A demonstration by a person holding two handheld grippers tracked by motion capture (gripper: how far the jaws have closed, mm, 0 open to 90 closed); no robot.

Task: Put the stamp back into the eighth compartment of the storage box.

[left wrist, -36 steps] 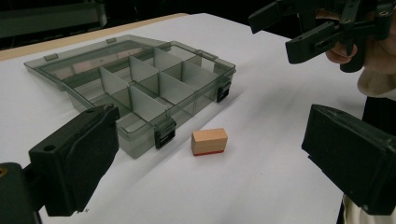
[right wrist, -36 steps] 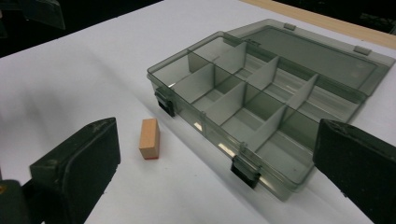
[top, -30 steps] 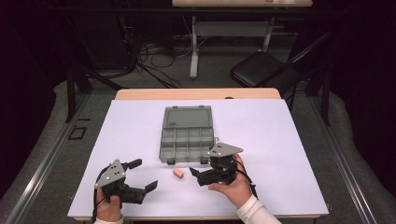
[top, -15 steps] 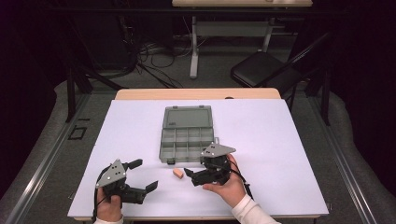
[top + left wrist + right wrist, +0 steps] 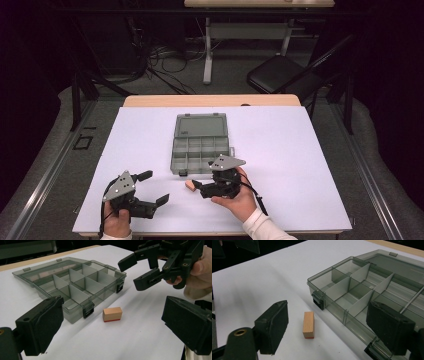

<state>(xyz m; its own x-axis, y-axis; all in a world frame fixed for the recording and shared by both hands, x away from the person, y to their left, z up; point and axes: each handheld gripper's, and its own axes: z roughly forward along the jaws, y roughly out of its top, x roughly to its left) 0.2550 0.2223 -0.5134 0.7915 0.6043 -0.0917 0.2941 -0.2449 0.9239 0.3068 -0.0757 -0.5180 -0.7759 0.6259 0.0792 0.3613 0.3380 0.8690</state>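
The small wooden block [image 5: 190, 185] is seen lying on the white table [image 5: 300, 165], just in front of the open compartment box [image 5: 200, 145] and not yet lifted. The right gripper [image 5: 197, 187] is brought close to it, and its jaws have just been closing, but the block is not yet pressed; it lies ahead of the jaws, untouched. The left gripper [image 5: 156, 189] is held apart, released and empty. The compartments look empty, so it is judged that grasping and placing the block are both left to be done.
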